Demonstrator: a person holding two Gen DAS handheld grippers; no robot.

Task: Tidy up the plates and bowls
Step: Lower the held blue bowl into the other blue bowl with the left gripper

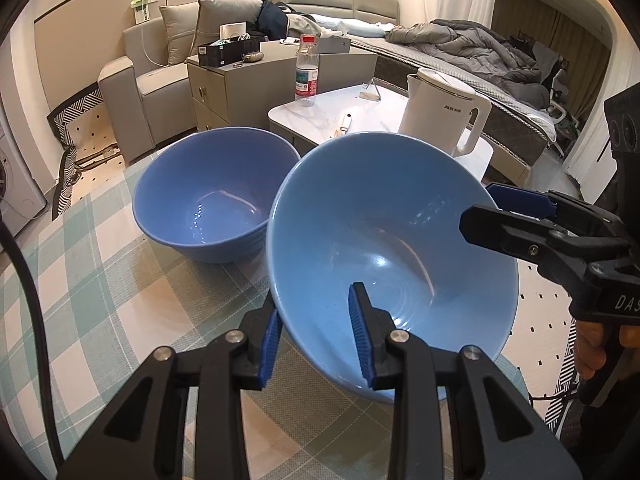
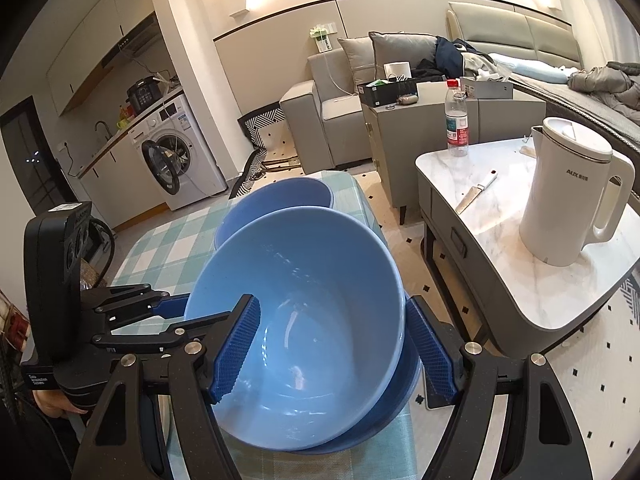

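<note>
Tablecloth (image 1: pixel 120 280) in check covering our table, marble side table (image 2: pixel 500 184) bearing a kettle (image 2: pixel 568 200), our left gripper (image 1: pixel 316 336) pinching the near blue bowl's (image 1: pixel 392 240) rim, our right gripper (image 2: pixel 336 348) gripping its opposite rim, far blue bowl (image 1: pixel 216 204) sitting empty.

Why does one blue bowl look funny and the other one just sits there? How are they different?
The near bowl is tilted; the far bowl sits flat and upright on the checked tablecloth.

The near bowl is gripped at its rim by the left gripper and the right gripper; nothing touches the far bowl.

The near bowl is a lighter blue, the far bowl slightly deeper.

Both are round, empty and glossy.
</note>
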